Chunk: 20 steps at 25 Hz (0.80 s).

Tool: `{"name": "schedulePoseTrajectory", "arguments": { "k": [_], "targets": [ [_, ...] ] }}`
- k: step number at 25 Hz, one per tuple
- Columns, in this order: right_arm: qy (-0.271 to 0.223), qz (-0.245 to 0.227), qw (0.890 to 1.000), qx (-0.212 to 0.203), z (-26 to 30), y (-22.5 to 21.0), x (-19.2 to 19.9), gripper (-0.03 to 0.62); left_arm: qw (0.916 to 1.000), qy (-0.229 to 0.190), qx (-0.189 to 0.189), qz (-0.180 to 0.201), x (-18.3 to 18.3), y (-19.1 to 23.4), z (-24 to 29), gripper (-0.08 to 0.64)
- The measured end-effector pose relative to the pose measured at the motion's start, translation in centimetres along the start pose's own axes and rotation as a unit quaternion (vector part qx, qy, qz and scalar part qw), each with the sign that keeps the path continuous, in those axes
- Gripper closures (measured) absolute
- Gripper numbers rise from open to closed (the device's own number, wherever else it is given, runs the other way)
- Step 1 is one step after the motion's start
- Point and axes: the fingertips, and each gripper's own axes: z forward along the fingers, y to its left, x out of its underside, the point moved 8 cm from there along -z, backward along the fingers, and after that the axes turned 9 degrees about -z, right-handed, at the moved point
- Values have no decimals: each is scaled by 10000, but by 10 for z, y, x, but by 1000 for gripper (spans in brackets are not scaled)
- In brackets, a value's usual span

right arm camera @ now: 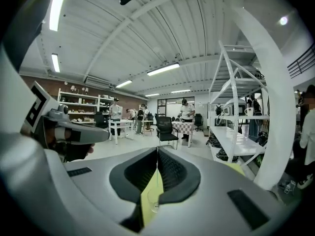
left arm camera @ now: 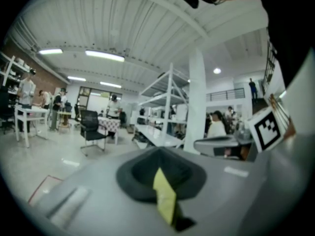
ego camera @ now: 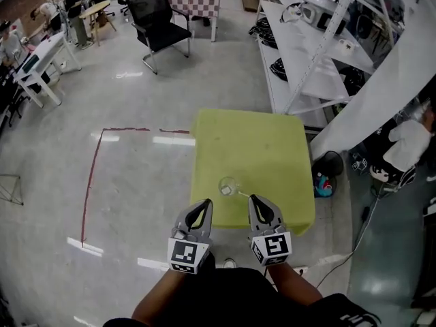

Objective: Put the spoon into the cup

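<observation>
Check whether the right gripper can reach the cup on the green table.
Probably yes: the cup stands on the table just ahead of the right gripper with open space between, though its jaws are shut.

A clear glass cup stands on the yellow-green square table, toward its near edge. A small pale spoon lies on the table just right of the cup. The left gripper is near-left of the cup, and the right gripper is just before the spoon. Well behind the table stands a black office chair. White metal shelving runs along the right, and a red tape line lies on the floor to the left.
</observation>
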Motion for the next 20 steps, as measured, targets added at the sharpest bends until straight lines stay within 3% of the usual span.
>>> {"name": "schedulePoseTrajectory", "arguments": {
  "k": [8, 13, 20],
  "targets": [
    [317, -122, 9993, 152, 31, 22, -7, 580, 9995, 318, 70, 23, 9, 61, 14, 554],
    [241, -238, 9993, 137, 40, 26, -17, 581, 9990, 412, -66, -145, 19, 83, 20, 554],
    [414, -183, 9990, 9, 54, 28, -1, 580, 9986, 418, -216, -254, 16, 95, 37, 554]
  ]
}}
